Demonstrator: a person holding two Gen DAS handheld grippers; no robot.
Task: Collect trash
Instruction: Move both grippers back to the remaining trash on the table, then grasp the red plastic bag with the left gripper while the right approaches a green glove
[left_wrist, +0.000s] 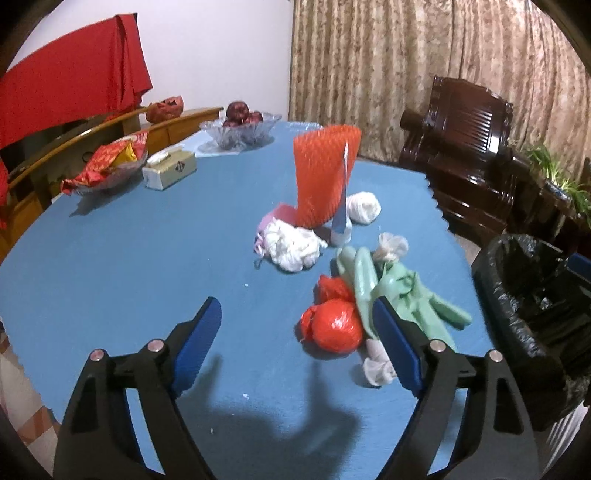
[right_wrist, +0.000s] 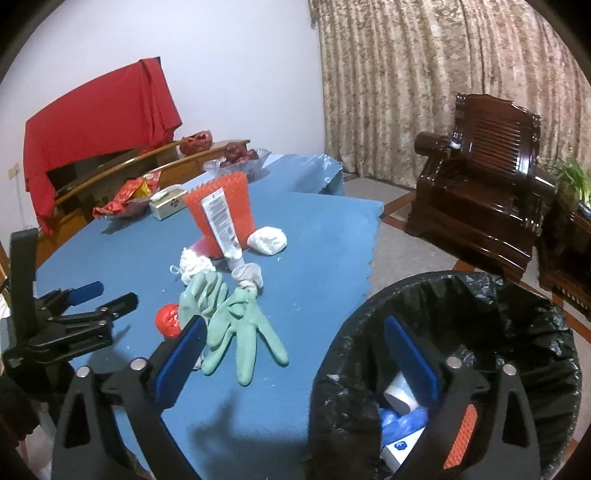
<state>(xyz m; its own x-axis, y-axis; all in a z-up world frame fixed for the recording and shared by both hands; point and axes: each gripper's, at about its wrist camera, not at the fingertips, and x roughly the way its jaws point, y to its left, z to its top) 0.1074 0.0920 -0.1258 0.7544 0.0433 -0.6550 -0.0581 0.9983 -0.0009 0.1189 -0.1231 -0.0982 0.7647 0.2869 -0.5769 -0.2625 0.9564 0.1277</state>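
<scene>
Left tool (left_wrist: 297, 317) spread wide and empty above the blue table (left_wrist: 129, 258), red bag ball (left_wrist: 334, 325) lying just ahead between the fingers, nearer the right one. Green gloves (right_wrist: 236, 321) beside it. Right tool (right_wrist: 293, 334) spread too, holding nothing, one finger over the black-lined bin (right_wrist: 517, 321)

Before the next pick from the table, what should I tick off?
1. Left gripper jaws open, nothing between them: ok.
2. Right gripper jaws open and empty: ok.
3. Red bag nearest the left gripper, unobstructed from above: ok.
4. Green gloves lying against the red bag, could get caught along: not ok.
5. Bin open, liner in place: ok.
6. Room left in the bin: cannot tell.
</scene>
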